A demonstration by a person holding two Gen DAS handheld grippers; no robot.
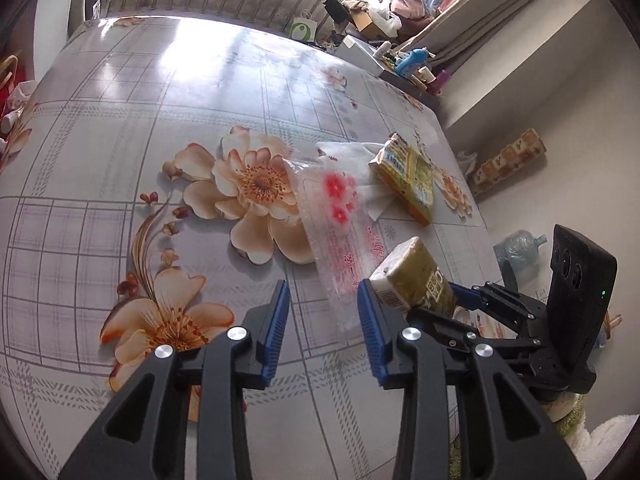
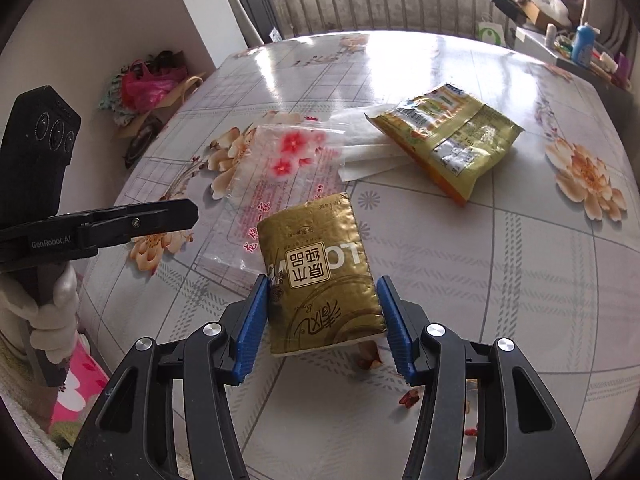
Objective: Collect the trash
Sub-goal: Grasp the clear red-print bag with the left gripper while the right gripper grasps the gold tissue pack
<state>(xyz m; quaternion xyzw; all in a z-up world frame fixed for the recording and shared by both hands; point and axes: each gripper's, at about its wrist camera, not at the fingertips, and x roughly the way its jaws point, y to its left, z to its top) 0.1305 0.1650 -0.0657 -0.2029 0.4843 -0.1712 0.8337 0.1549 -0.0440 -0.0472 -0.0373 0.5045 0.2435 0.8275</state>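
Note:
A gold tissue pack (image 2: 320,276) sits between the pads of my right gripper (image 2: 322,328), whose jaws close on its sides and hold it just above the table; the pack also shows in the left wrist view (image 1: 416,276). My left gripper (image 1: 324,332) is open and empty over the near table, its fingertips by the near end of a clear plastic bag with red flowers (image 1: 344,232), also seen in the right wrist view (image 2: 276,184). A yellow snack bag (image 2: 452,136) lies on white paper (image 2: 368,148) farther back.
The floral tablecloth table (image 1: 120,160) spreads far and left. A cluttered side shelf (image 1: 404,64) with bottles stands past the far right corner. Bags (image 2: 148,84) sit on the floor at the left wall. A water jug (image 1: 520,252) stands right of the table.

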